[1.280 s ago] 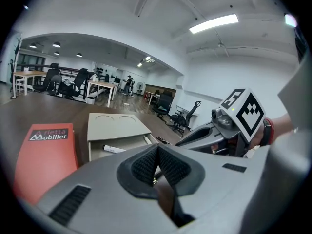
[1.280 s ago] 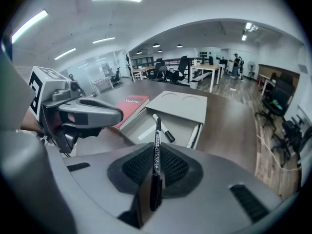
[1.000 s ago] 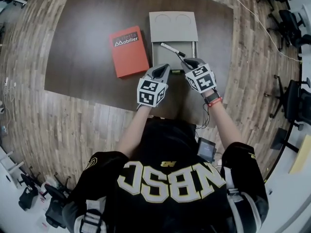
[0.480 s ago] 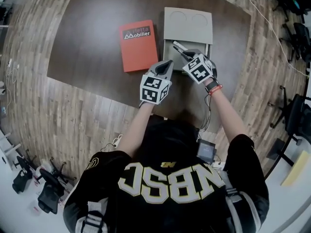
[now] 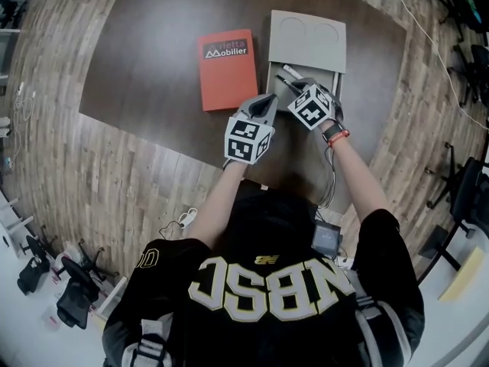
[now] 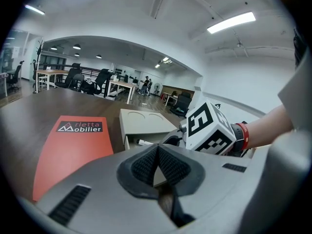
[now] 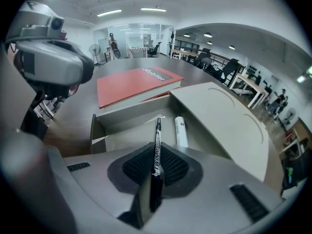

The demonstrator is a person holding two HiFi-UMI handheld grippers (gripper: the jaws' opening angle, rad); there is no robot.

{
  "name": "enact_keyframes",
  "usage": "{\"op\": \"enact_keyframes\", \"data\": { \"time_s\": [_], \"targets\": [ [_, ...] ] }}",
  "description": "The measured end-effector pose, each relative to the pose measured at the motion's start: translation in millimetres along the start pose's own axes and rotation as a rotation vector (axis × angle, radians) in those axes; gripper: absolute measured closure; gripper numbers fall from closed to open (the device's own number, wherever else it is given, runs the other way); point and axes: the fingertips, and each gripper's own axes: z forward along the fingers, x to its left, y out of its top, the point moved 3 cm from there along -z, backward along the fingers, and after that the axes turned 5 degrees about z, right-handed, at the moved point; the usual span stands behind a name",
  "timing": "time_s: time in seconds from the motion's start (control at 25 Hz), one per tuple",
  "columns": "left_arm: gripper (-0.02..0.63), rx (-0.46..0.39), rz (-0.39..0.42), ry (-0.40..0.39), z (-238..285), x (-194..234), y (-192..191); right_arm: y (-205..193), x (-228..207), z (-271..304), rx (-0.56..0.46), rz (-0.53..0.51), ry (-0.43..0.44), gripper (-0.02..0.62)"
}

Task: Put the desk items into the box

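Observation:
A grey box (image 5: 337,75) lies on the dark table with its lid (image 5: 307,38) slid toward the far end. A white marker (image 7: 180,131) lies inside it. My right gripper (image 5: 295,86) hangs over the box's open part (image 7: 122,133), shut on a black pen (image 7: 157,133) that points into the box. Just left of the box's near end, my left gripper (image 5: 267,102) is shut with nothing between its pads (image 6: 170,165). A red book (image 5: 228,67) lies flat on the table, left of the box.
The table's near edge (image 5: 191,155) runs just under my grippers, with wooden floor beyond it. Office chairs (image 5: 466,60) stand to the right of the table. A cable (image 5: 179,220) lies on the floor.
My right gripper has moved forward with the pen, from the box's near end to over its open part. The left gripper has kept its place beside the box.

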Motion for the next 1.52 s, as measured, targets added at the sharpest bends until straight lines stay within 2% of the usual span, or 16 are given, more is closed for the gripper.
{"op": "enact_keyframes", "data": {
  "time_s": [0.24,0.36,0.56,0.92,1.28,1.52],
  "targets": [
    [0.595,-0.004,0.004,0.004,-5,1,1,-1,-1,0,-0.016,0.033,-0.002,0.543],
    [0.594,-0.008,0.005,0.004,-8,2,3,-2,-2,1,-0.016,0.056,-0.002,0.521],
    [0.594,-0.022,0.027,-0.006,-12,-1,15,-2,-3,-18,-0.053,0.135,-0.016,0.514],
    [0.595,-0.075,0.062,-0.028,-26,-9,41,12,-18,-99,-0.248,0.329,-0.161,0.517],
    [0.595,-0.173,0.129,-0.064,-50,-35,77,-1,-8,-196,-0.475,0.543,-0.299,0.532],
    [0.595,-0.235,0.166,-0.088,-69,-57,97,-7,8,-244,-0.598,0.628,-0.412,0.549]
  ]
}}
